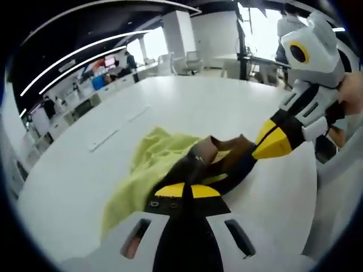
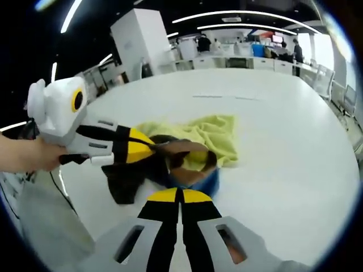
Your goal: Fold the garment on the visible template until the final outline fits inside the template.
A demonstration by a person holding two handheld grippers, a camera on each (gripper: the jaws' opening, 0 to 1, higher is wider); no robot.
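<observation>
A crumpled pile of cloth lies on the white table (image 1: pixel 187 102). It is a yellow-green garment (image 1: pixel 148 161) with a dark brown and black garment (image 1: pixel 229 156) bunched on top. My left gripper (image 1: pixel 183 187) is shut with its yellow tips pinching the dark cloth's near edge. My right gripper (image 1: pixel 262 148) comes in from the right, shut on the brown end. In the right gripper view, my right gripper (image 2: pixel 180 192) is shut at the dark garment (image 2: pixel 184 156), where a blue patch shows. The left gripper (image 2: pixel 148 146) bites its left side, and the yellow-green garment (image 2: pixel 212 133) lies behind.
A long narrow slot (image 1: pixel 113 133) runs in the tabletop beyond the pile. A person's hand (image 2: pixel 22 156) holds the left gripper. Office desks and chairs (image 1: pixel 190 59) stand past the table's far edge, and a person (image 1: pixel 289 25) is at the back right.
</observation>
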